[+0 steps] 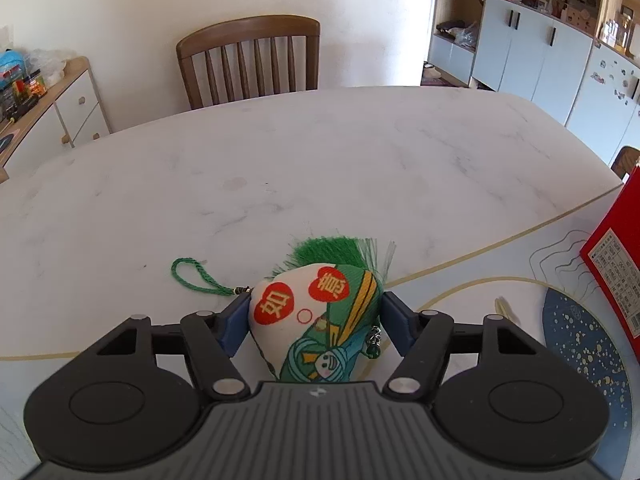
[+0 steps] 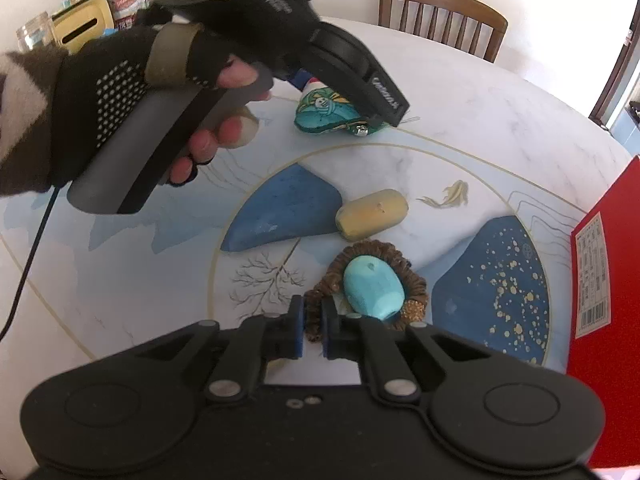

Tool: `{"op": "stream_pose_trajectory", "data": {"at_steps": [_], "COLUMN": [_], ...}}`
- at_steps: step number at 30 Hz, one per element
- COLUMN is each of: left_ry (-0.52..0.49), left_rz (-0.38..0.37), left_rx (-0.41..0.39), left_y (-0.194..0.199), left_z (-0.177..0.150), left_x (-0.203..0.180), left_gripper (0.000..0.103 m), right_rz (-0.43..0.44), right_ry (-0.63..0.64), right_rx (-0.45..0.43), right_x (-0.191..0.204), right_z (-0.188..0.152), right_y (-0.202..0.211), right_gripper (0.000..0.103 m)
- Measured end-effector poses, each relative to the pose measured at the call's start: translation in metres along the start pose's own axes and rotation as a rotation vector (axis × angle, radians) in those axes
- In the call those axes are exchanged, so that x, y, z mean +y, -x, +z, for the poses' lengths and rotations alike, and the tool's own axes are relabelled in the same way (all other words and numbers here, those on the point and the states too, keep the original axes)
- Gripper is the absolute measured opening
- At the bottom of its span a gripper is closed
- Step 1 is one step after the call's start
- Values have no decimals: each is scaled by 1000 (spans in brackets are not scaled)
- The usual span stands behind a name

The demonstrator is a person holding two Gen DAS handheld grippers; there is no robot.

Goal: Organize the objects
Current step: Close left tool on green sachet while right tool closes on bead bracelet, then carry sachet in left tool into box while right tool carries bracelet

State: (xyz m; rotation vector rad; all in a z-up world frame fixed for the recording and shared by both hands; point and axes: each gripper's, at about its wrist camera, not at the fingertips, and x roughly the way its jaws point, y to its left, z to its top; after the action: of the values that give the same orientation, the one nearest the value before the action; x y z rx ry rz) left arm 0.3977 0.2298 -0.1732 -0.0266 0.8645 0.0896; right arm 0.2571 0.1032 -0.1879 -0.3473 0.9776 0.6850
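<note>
My left gripper (image 1: 316,314) has its blue pads on both sides of a stuffed fabric sachet (image 1: 316,320), white and green with red hearts, a green tassel and a green cord loop (image 1: 196,276); it rests on the table. The sachet also shows in the right wrist view (image 2: 324,114) under the left gripper (image 2: 320,84). My right gripper (image 2: 314,334) is shut on the rim of a small brown woven nest (image 2: 416,284) that holds a turquoise egg-shaped object (image 2: 372,290). A yellowish cylinder (image 2: 372,214) lies just beyond the nest.
A red box (image 2: 600,288) stands at the right edge of the marble table (image 1: 320,160). A wooden chair (image 1: 250,60) stands at the far side. A gloved hand (image 2: 120,92) holds the left gripper. A yellow container (image 2: 82,26) and jars sit at far left.
</note>
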Motion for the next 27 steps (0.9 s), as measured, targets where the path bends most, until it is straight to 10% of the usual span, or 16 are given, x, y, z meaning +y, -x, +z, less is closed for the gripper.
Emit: {"op": "stream_pose_trajectory", "data": {"at_steps": [27], "left_ry": [-60], "left_rz": [-12], "left_rx": [-77], "left_y": [99], "left_z": [-11], "left_x": [0], "left_gripper": [68], "right_rz": [66], "right_ry": [-230], "right_rx": [-191], "right_x": [-66], "right_z": [10], "right_y": [93], "right_gripper": [6]}}
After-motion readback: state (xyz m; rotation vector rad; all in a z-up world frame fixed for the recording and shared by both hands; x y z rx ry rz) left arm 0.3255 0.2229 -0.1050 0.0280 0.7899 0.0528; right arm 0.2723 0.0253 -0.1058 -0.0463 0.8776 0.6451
